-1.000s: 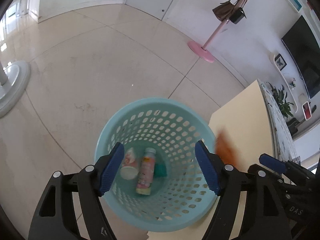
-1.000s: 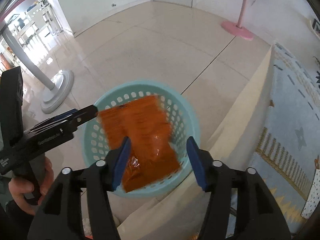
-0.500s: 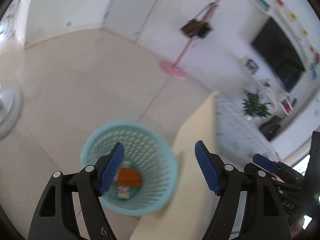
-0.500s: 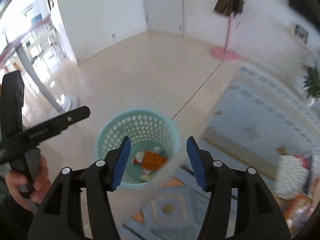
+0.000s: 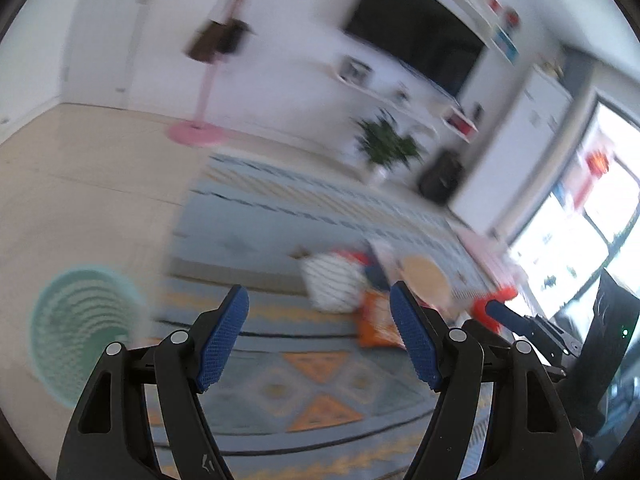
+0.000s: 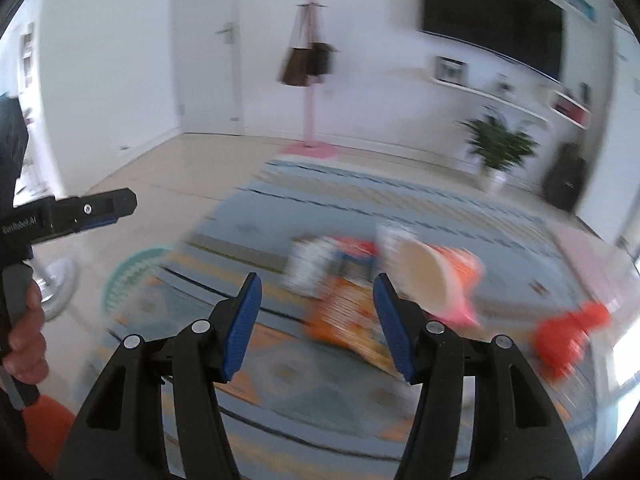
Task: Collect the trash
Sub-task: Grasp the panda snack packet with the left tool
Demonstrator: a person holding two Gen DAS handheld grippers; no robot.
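A living room, blurred by camera motion. The largest thing on the floor is a patterned blue and orange rug point(image 5: 304, 216), which carries nearly all that matters here. Its near left corner lies just beside a pale green plastic basket point(image 5: 80, 328) standing on the bare tiles, probably put off the rug's edge so that it stays within easy reach as the bin for the rubbish.

Toward the middle of the rug, nearer its right edge, lies a loose heap of trash point(image 6: 360, 280): a striped white packet point(image 5: 332, 284), a pale round bowl or lid point(image 6: 424, 276) tipped on its side, an orange snack bag point(image 6: 348, 316) lying flat, and a red piece point(image 6: 568, 336) a little apart toward the right edge. The blur hides what each one exactly is. They are scattered rather than stacked, so they will likely need picking up one by one.

The left gripper point(image 5: 320, 340) has its jaws wide apart with nothing between them; only rug shows in the gap. The right gripper point(image 6: 316, 324) has its jaws partly apart and is likewise empty. Both point down at a slant toward the heap, which suggests a reach for the next piece, with the orange bag lying closest in line.

A hand point(image 6: 24, 332) gripping the left tool's handle shows at the edge of the right view.
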